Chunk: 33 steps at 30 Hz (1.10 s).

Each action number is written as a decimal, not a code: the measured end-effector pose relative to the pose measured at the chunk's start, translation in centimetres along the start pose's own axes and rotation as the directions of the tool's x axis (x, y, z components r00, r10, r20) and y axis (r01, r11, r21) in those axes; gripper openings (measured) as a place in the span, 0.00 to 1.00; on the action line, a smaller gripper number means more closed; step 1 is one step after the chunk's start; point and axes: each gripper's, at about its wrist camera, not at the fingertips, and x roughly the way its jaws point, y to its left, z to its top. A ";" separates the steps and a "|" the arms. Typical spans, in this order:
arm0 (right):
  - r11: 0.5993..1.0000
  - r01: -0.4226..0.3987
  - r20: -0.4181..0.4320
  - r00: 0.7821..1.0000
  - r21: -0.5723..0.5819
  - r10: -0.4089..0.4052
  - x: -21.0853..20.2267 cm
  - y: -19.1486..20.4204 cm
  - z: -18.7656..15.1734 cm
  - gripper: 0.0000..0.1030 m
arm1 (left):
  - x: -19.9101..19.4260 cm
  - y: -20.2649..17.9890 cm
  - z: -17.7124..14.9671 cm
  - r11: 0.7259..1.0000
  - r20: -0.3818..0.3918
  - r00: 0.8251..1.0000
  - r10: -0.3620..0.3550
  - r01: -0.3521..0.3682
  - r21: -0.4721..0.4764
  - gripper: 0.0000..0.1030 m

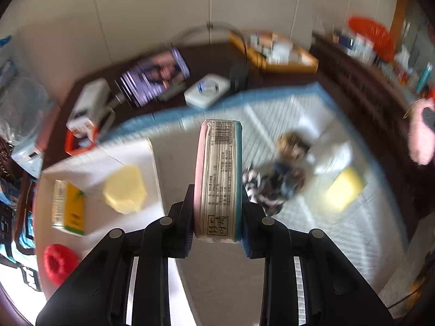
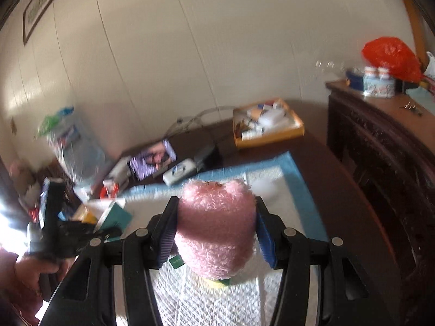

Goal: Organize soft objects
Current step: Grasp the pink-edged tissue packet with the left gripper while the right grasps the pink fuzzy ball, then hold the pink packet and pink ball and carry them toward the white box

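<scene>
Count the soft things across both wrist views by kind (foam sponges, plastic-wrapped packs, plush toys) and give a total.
Pale yellow foam sponges: 2
Plastic-wrapped rectangular packs: 2, one pink-and-teal in the left gripper, one yellow-green in the white box
Pink fluffy plush toys: 1, in the right gripper
Total: 5

We are seeing the tissue pack sitting between the left gripper's fingers above the mat, the box lying to its left, the sponge right.
</scene>
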 end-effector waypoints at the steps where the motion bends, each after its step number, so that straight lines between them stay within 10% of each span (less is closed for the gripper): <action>1: 1.000 0.000 0.025 1.000 -0.002 0.000 -0.7 0.2 0.6 0.51 | -1.6 0.1 0.2 1.000 0.039 0.999 0.000 0.001 -0.008 0.26; 9: 0.998 -0.057 0.157 0.986 -0.038 0.063 -4.2 2.7 3.5 0.51 | -9.3 1.4 0.7 0.999 0.221 0.975 0.015 -0.006 -0.042 0.26; 33: 0.994 -0.090 0.178 0.979 -0.063 0.100 -5.2 5.3 3.5 0.51 | -13.8 5.4 -1.4 0.988 0.331 0.943 0.007 0.045 -0.150 0.26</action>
